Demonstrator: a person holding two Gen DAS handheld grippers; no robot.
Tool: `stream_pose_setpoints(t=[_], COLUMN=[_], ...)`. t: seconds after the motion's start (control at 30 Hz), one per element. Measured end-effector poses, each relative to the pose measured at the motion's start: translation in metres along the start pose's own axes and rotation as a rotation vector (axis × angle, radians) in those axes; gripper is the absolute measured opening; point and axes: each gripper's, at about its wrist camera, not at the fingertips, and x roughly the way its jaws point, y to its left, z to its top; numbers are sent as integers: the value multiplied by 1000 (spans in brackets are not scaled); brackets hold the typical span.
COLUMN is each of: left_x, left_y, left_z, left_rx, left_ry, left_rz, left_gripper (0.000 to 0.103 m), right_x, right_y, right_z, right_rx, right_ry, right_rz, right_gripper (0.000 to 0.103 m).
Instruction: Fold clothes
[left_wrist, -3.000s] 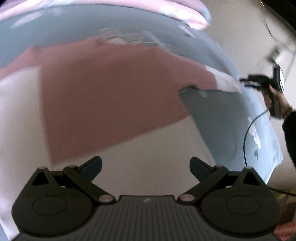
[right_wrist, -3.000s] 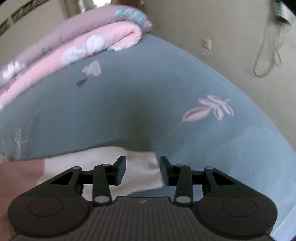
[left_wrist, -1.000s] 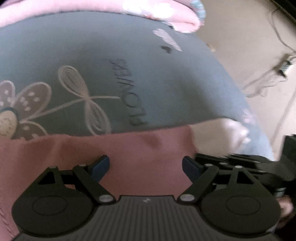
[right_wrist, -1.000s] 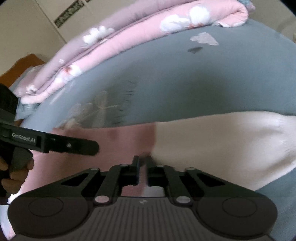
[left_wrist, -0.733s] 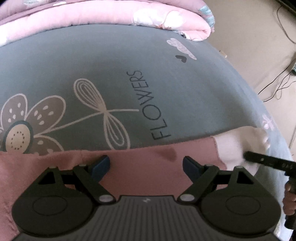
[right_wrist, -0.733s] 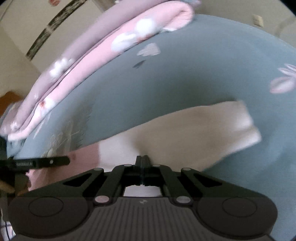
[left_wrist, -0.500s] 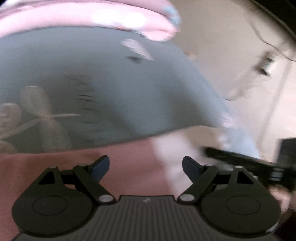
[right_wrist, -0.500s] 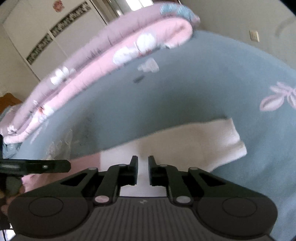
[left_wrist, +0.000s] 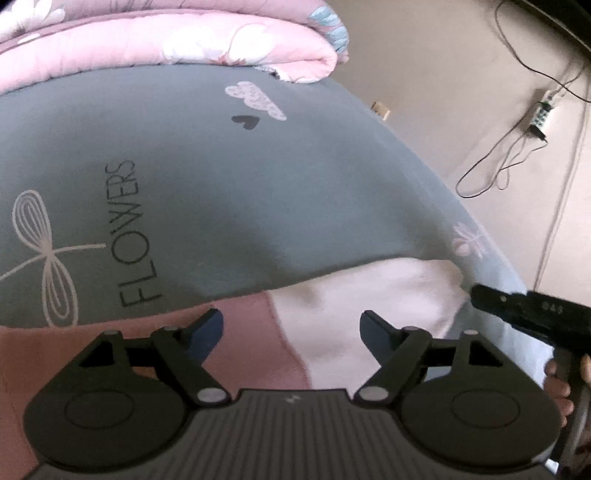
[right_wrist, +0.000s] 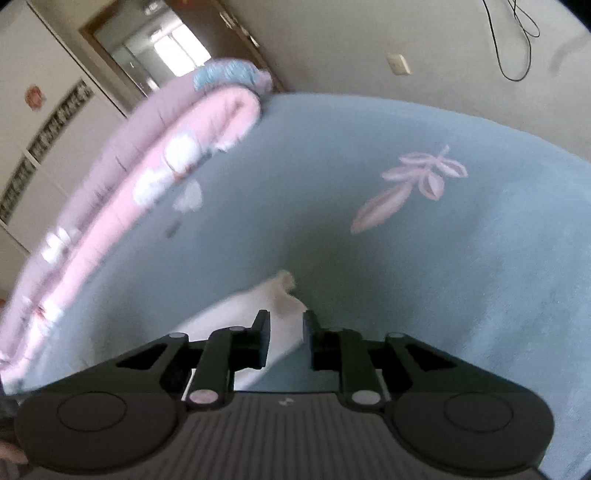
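Grey flowered bedsheet (left_wrist: 229, 192) under everything. My left gripper (left_wrist: 291, 326) hangs wide, empty, over the pink garment (left_wrist: 243, 354). Its white sleeve (left_wrist: 369, 295) lies flat; my right gripper (right_wrist: 285, 341) has just been opening, releasing it. Sleeve's laid out.

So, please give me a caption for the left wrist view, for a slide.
Open left gripper over a pink garment with a white sleeve on a grey bedsheet.

Grey-blue bedsheet (left_wrist: 258, 192) printed with pale flowers and "FLOWERS"; dusty-pink garment (left_wrist: 251, 350) with a cream sleeve (left_wrist: 369, 295); pink floral quilt (left_wrist: 166, 44).
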Motion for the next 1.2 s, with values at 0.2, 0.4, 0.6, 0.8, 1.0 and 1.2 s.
stream_pose_setpoints(t=[0.2, 0.4, 0.6, 0.8, 1.0, 1.2], left_x=[-30, -101, -206, -283, -313, -318], left_y=[-1, 18, 56, 89, 106, 120], left_z=[-10, -37, -109, -220, -313, -364], left_rx=[28, 39, 64, 60, 12, -88], left_ry=[94, 158, 216, 309, 340, 322], left_rz=[57, 162, 274, 341, 324, 308], left_gripper=[81, 81, 83, 84, 84, 84], right_x=[13, -33, -73, -110, -114, -115], right_y=[6, 39, 114, 182, 218, 228], right_z=[0, -12, -52, -134, -243, -327], right_rx=[-12, -52, -156, -261, -268, -254], right_ry=[52, 50, 124, 232, 395, 498], right_rz=[-134, -89, 7, 118, 155, 112], right_gripper=[22, 25, 25, 30, 30, 31])
